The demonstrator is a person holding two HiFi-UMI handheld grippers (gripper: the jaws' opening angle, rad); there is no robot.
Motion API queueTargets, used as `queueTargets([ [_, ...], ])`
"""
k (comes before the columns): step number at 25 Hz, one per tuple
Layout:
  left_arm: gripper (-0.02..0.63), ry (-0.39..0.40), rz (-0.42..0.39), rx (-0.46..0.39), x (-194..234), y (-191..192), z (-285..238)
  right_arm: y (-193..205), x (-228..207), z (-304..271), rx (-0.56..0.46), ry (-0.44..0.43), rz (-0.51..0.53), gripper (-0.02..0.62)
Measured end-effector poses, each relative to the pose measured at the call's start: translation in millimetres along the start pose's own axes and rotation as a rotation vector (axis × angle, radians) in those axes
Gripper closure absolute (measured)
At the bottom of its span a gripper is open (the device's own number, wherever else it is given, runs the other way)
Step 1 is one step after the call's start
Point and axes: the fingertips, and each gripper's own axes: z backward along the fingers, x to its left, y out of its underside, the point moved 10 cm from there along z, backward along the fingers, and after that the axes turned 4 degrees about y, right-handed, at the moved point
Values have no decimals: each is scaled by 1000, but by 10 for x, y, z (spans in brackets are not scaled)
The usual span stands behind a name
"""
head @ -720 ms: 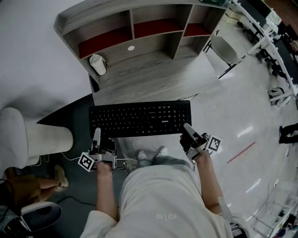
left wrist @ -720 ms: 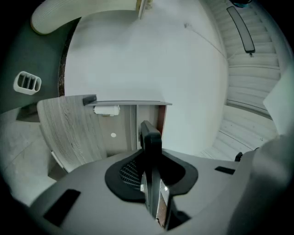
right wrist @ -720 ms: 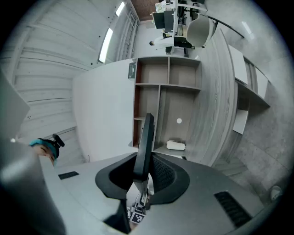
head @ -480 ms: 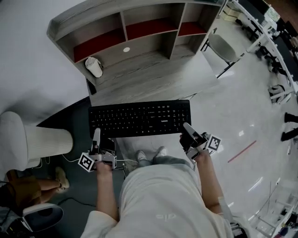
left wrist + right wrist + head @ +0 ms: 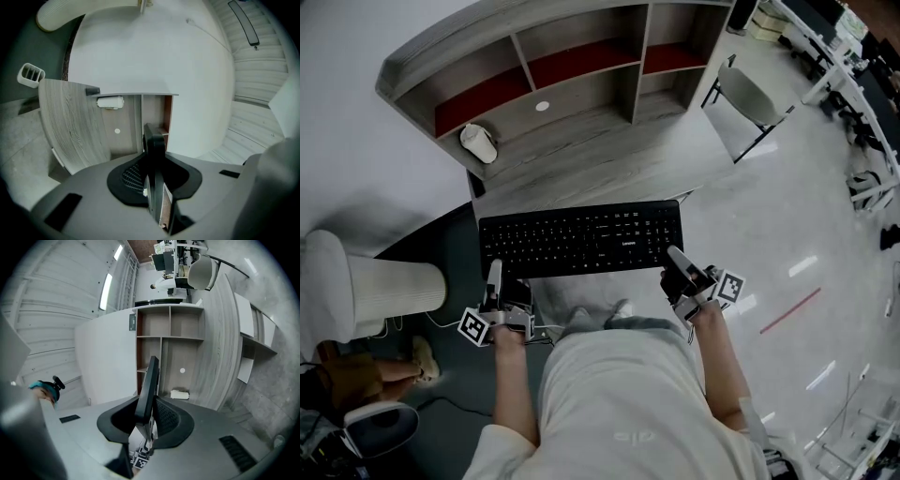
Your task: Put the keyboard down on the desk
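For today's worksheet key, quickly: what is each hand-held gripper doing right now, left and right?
Left hand-held gripper: closed on the keyboard.
Right hand-held gripper: closed on the keyboard.

The room was evenly bright; ceiling strip lights (image 5: pixel 106 290) glowed overhead and left pale glare streaks on the glossy floor (image 5: pixel 787 216); a soft grey shadow lay left of the worktop (image 5: pixel 609 159); both gripper views curved hard into dark corners; the head view was sharp.
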Motion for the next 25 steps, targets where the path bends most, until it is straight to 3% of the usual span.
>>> queueTargets([
  [10, 526, -10, -17, -4, -73, -177, 104, 186, -16, -96, -1, -11, -21, 494],
  [25, 525, -56, 49, 17, 8, -199, 113, 204, 94, -91, -23, 55, -32, 494],
])
